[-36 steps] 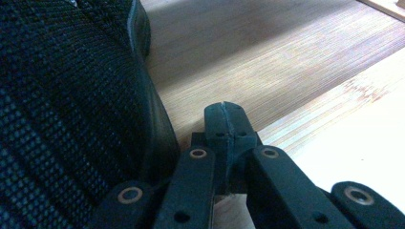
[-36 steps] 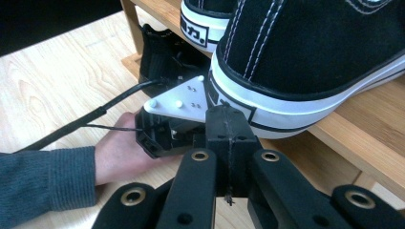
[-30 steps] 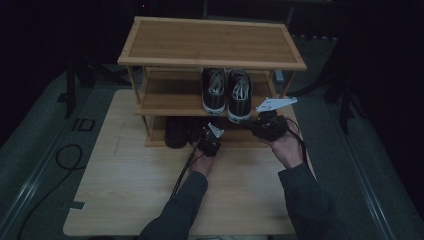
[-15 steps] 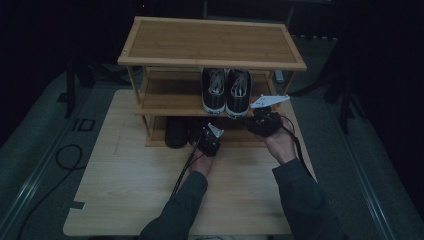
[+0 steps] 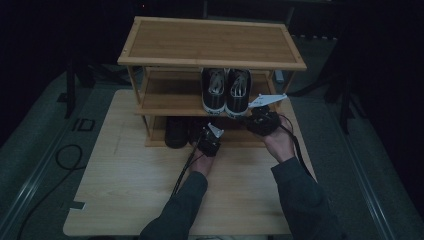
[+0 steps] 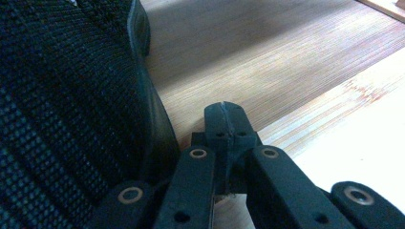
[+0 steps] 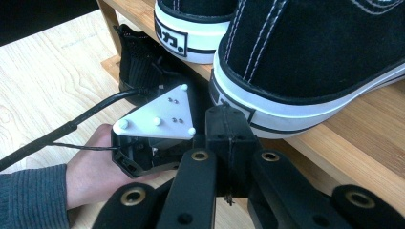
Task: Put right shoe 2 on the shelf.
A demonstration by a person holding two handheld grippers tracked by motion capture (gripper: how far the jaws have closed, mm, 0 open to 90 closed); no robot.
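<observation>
Black mesh shoe stands on the lowest shelf of the rack, just beside the left gripper. It seems light and soft; the heel collar looks the best hold. Both grippers' jaws are together, empty, the right gripper too.

A black mesh shoe stands on the bottom shelf of the wooden rack, near its left end. A pair of black canvas sneakers with white soles and laces sits side by side on the middle shelf, toes forward.
</observation>
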